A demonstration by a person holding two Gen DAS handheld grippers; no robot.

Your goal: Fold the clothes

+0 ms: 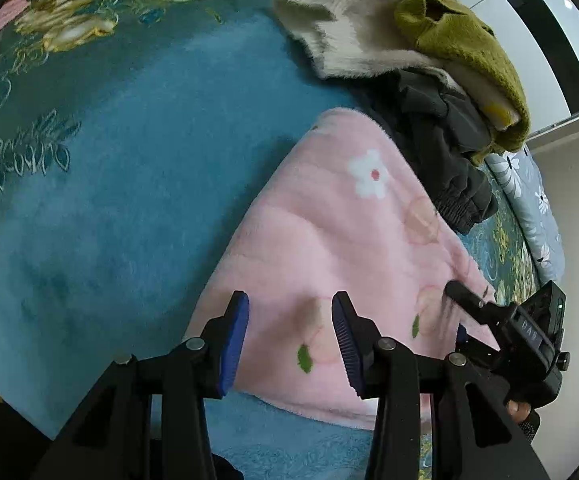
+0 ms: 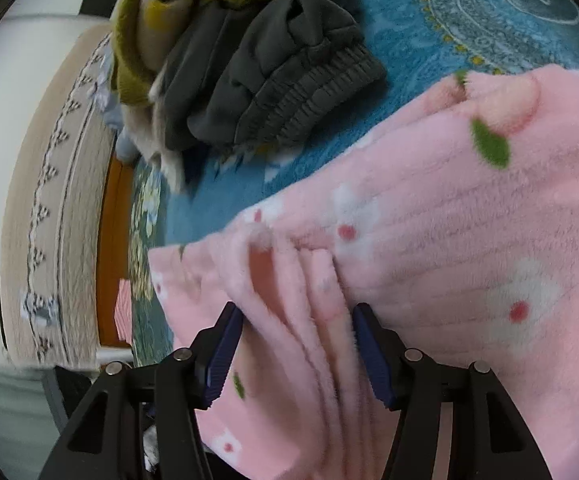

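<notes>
A pink fleece garment [image 1: 341, 240] printed with white flowers and green leaves lies on the blue bedspread [image 1: 129, 180]. My left gripper [image 1: 289, 320] hovers over its near edge, open, with only flat cloth showing beneath the gap between its blue pads. In the right wrist view, my right gripper [image 2: 299, 352] is shut on a thick bunch of folded layers at the pink garment's [image 2: 449, 220] edge, and the folds fill the space between the pads. The right gripper [image 1: 462, 314] also shows at the garment's right side in the left wrist view.
A pile of clothes sits beyond the pink garment: a beige fleece [image 1: 349, 32], an olive green piece [image 1: 469, 48] and dark grey trousers [image 2: 281, 80] with a ribbed cuff. The bed's wooden edge [image 2: 109, 248] and a patterned beige rug [image 2: 49, 208] lie to the left.
</notes>
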